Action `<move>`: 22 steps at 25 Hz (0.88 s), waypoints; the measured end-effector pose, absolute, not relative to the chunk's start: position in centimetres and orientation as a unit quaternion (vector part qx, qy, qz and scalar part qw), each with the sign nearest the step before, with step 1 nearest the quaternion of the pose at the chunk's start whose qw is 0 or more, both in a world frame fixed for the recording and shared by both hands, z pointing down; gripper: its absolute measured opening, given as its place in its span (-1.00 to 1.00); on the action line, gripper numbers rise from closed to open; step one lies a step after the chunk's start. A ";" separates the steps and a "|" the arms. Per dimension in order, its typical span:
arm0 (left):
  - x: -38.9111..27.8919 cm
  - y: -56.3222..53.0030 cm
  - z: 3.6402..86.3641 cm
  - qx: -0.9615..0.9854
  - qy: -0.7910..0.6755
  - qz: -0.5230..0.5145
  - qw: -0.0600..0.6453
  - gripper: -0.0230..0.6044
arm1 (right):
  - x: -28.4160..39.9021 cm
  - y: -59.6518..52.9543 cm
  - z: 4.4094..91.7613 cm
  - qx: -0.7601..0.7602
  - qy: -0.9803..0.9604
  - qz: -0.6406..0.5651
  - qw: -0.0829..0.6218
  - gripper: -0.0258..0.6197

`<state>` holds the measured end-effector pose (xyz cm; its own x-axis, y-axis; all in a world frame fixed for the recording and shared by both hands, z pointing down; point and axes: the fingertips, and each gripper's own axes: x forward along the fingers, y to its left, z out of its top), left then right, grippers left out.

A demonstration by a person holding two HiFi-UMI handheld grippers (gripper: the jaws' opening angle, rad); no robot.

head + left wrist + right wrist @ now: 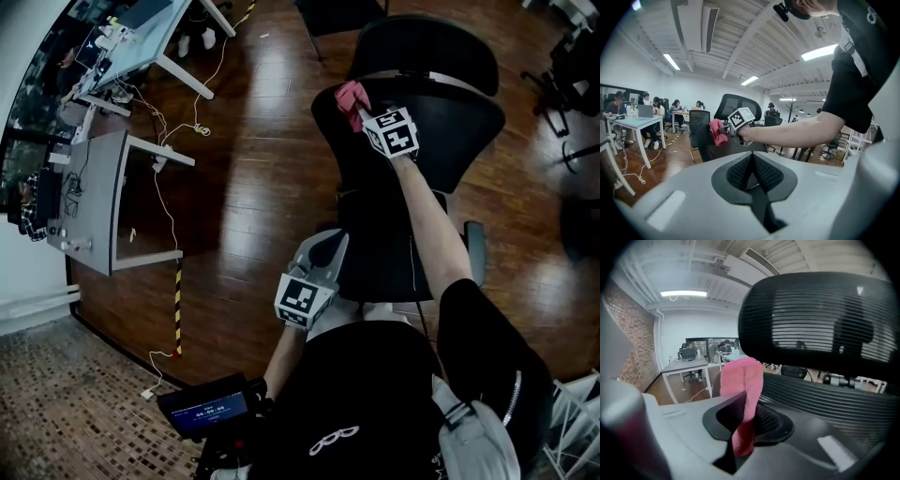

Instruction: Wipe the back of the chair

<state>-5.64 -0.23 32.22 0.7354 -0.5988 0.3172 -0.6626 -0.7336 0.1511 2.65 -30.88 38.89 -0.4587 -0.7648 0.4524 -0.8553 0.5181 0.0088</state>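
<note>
Nearest the person, the left gripper (322,251) hangs low beside the chair, its jaws pressed together on nothing. Farther out, at the end of an outstretched arm, the right gripper (360,111) pinches a pink cloth (352,95). The cloth sticks out past the pads and lies at the upper left edge of the black chair back (441,131). The mesh headrest (427,47) sits just beyond. Desks (103,202) stand well apart, across the wooden floor (253,169).
</note>
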 end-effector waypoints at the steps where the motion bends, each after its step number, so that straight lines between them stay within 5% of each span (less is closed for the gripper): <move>1: -5.2 -0.1 32.3 0.923 -0.339 0.127 0.129 -0.95 | 3.8 -30.8 38.9 0.484 -0.843 0.114 0.204 -0.79; 22: 2.5 2.1 34.0 0.930 -0.303 0.150 0.146 -0.95 | 27.2 -26.7 40.3 0.612 -0.753 0.154 0.186 -0.79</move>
<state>2.47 2.05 33.95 0.7719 -0.5193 0.3667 -0.6068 -0.7740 0.1809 27.24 -26.73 40.28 -0.1816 -0.8643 0.4691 -0.9790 0.2036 -0.0038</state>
